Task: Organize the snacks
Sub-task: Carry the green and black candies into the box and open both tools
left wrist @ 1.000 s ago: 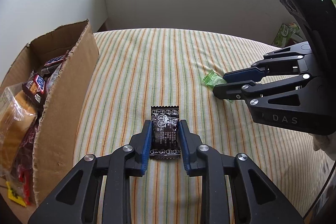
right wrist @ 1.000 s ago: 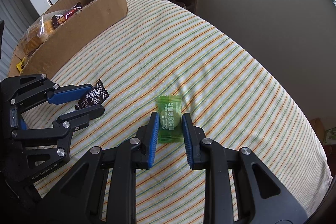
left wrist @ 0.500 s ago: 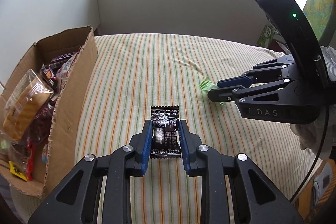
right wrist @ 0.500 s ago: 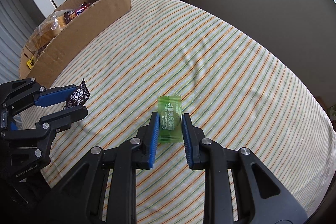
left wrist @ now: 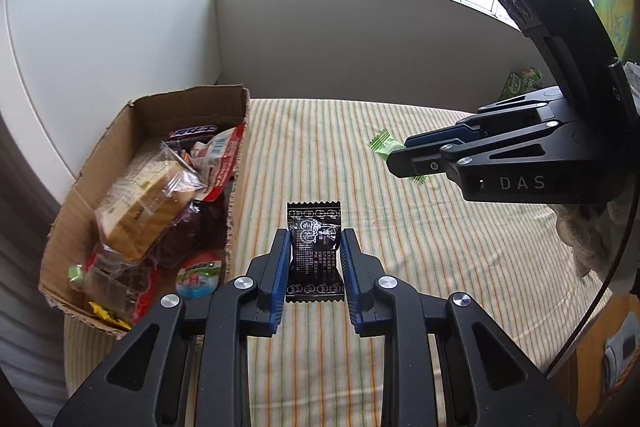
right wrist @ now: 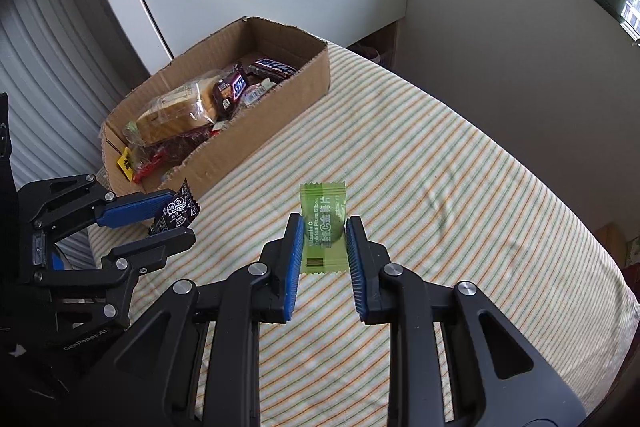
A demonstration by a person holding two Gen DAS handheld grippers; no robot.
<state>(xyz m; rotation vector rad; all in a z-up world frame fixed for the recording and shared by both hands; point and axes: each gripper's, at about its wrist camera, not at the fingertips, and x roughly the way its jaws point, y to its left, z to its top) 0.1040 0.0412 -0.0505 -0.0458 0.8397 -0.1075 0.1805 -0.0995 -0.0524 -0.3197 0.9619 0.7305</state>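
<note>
Your left claw [left wrist: 314, 259] grips a black snack packet [left wrist: 314, 251]; your right claw [right wrist: 323, 247] grips a green candy packet [right wrist: 323, 231]. Both hang above the striped bed [right wrist: 460, 187], w/ the cardboard box [right wrist: 256, 131] of snacks nearby. Risk, as I judge it: thin wrappers (slick foil) slip out, or snag the box rim. Each packet's long axis runs along the fingers, top edge pointing away from you.

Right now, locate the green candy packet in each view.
Left wrist view: green candy packet at right of centre, clamped in the right gripper.
Right wrist view: packet at centre, between that gripper's blue pads.
Shared landmark: cardboard snack box.
</note>
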